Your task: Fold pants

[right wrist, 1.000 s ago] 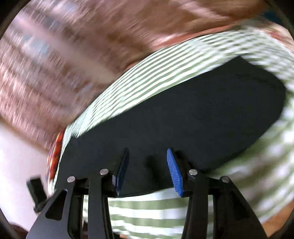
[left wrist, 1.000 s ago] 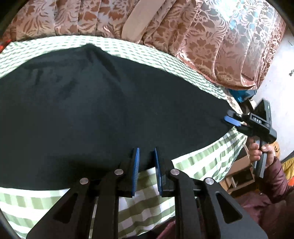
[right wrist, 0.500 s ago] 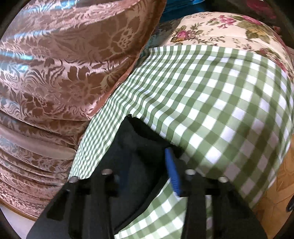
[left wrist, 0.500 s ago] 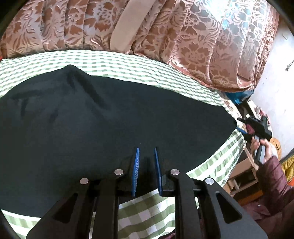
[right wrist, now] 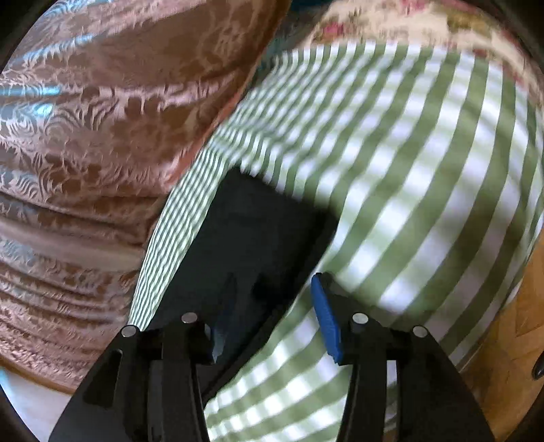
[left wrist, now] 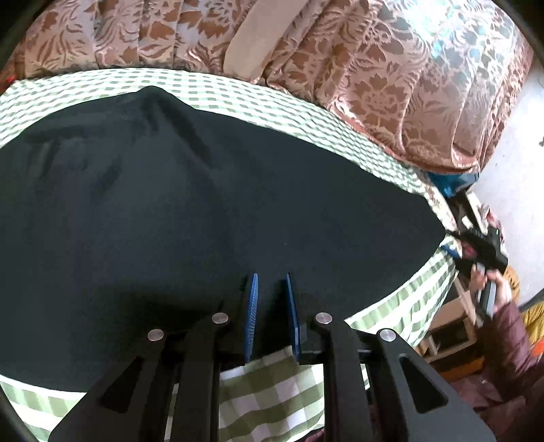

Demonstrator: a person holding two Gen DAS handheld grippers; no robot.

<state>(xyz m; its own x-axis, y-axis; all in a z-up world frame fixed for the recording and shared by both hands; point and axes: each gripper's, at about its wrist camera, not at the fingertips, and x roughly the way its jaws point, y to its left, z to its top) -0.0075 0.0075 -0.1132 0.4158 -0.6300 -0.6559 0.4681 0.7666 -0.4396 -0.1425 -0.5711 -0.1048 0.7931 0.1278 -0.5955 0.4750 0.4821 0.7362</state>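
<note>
Black pants [left wrist: 204, 210] lie spread flat on a green-and-white checked bedsheet [left wrist: 278, 391]. My left gripper [left wrist: 271, 316] sits over the near hem; its blue pads stand a narrow gap apart with black cloth between them. My right gripper [right wrist: 272, 316] is open at the pants' end [right wrist: 251, 238]: one pad [right wrist: 326, 319] lies over the sheet, the other over the dark cloth. The right gripper also shows in the left wrist view [left wrist: 482, 248], at the far right end of the pants. The right view is blurred.
Brown floral curtains [left wrist: 374, 68] hang along the far side of the bed. A floral cover [right wrist: 425, 23] lies beyond the checked sheet. The bed edge drops to wooden furniture [left wrist: 452, 326] on the right, and a wooden floor [right wrist: 510, 323] shows.
The right gripper has swung from the middle of the pants to their end corner. The left gripper has moved a little forward over the hem.
</note>
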